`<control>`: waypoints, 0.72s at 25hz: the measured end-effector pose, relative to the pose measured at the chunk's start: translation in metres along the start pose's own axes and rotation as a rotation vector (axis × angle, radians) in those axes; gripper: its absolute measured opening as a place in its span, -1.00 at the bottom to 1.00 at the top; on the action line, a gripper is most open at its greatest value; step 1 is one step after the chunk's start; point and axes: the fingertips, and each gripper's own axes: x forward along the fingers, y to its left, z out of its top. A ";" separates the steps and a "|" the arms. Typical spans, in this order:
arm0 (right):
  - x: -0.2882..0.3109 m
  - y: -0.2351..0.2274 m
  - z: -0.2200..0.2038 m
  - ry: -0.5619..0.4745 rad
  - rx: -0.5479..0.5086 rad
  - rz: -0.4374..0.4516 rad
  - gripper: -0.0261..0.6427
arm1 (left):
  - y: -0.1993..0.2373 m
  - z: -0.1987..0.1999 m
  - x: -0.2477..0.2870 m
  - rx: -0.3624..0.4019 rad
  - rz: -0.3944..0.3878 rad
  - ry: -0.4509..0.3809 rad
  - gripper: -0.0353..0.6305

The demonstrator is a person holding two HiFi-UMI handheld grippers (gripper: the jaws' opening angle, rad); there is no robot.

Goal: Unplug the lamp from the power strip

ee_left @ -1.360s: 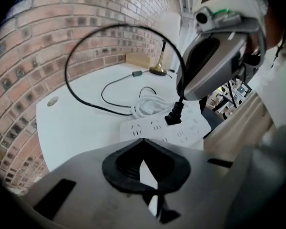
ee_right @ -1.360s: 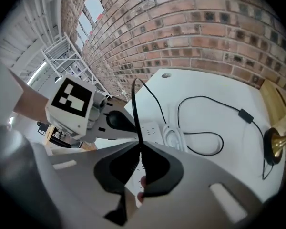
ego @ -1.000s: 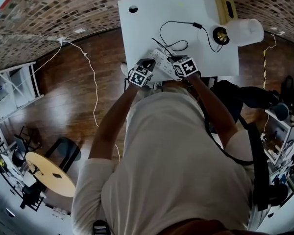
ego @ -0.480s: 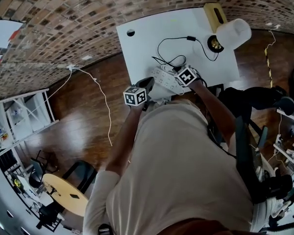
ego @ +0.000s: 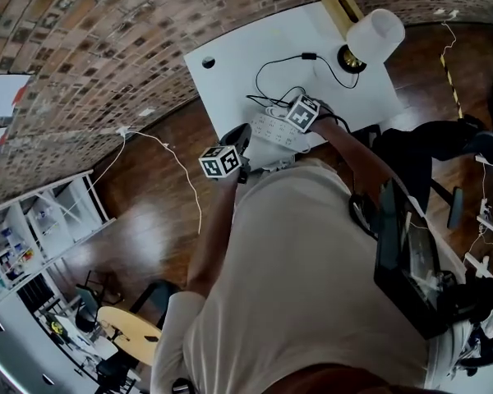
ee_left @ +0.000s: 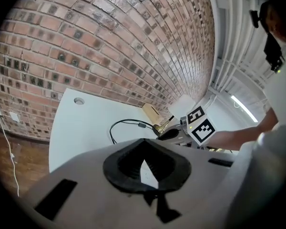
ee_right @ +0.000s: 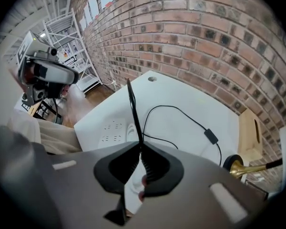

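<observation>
Now right gripper [ee_right: 140,142] pinches thin black cord [ee_right: 133,109] above white power strip [ee_right: 109,128]; left gripper [ee_left: 145,141] closed, empty.

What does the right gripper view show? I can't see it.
The right tool is pinching a thin black cord that sticks up from its tips. Below lies a white table with a white power strip, a brass lamp base at the right, and a brick wall behind.

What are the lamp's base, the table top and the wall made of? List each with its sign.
Round golden lamp base: likely polished brass or brass-plated metal, shiny yellow glints. White rectangular table top: probably matte laminate or painted board, smooth, even, no grain. Red-brown wall: brick, visible mortar joints.
</observation>
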 end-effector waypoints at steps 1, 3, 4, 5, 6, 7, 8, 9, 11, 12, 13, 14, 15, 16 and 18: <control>0.000 -0.003 0.000 0.001 0.006 -0.003 -0.87 | -0.001 0.002 -0.001 0.001 -0.002 -0.003 -0.89; 0.001 -0.010 -0.002 0.002 0.023 -0.010 -0.87 | -0.002 0.004 -0.003 -0.002 -0.004 -0.007 -0.89; 0.002 -0.014 -0.004 0.002 0.033 -0.014 -0.87 | -0.002 0.004 -0.004 -0.004 -0.002 -0.007 -0.89; 0.004 -0.018 -0.006 0.003 0.044 -0.017 -0.87 | -0.002 0.004 -0.004 -0.006 0.002 -0.007 -0.89; 0.006 -0.022 -0.008 0.005 0.056 -0.021 -0.87 | -0.001 0.003 -0.005 -0.008 0.006 -0.007 -0.89; 0.007 -0.026 -0.010 0.006 0.066 -0.028 -0.87 | 0.001 0.003 -0.005 -0.010 0.009 -0.007 -0.89; 0.009 -0.031 -0.012 0.008 0.075 -0.036 -0.87 | 0.002 0.002 -0.006 -0.012 0.012 -0.007 -0.89; 0.010 -0.035 -0.014 0.011 0.083 -0.046 -0.87 | 0.004 0.001 -0.007 -0.015 0.014 -0.007 -0.89; 0.014 -0.041 -0.019 0.029 0.096 -0.051 -0.87 | 0.006 -0.001 -0.010 -0.022 0.016 -0.007 -0.89; 0.017 -0.043 -0.023 0.040 0.100 -0.050 -0.87 | 0.007 -0.003 -0.012 -0.025 0.016 -0.006 -0.89; 0.020 -0.045 -0.026 0.052 0.104 -0.049 -0.87 | 0.008 -0.004 -0.013 -0.029 0.017 -0.006 -0.89; 0.023 -0.047 -0.030 0.066 0.111 -0.044 -0.87 | 0.009 -0.005 -0.015 -0.032 0.019 -0.006 -0.89; 0.026 -0.049 -0.034 0.080 0.117 -0.042 -0.87 | 0.009 -0.005 -0.016 -0.035 0.021 -0.007 -0.89; 0.029 -0.054 -0.036 0.086 0.118 -0.051 -0.87 | 0.010 -0.006 -0.018 -0.039 0.023 -0.007 -0.89; 0.034 -0.062 -0.039 0.095 0.120 -0.066 -0.87 | 0.012 -0.009 -0.019 -0.047 0.025 -0.005 -0.89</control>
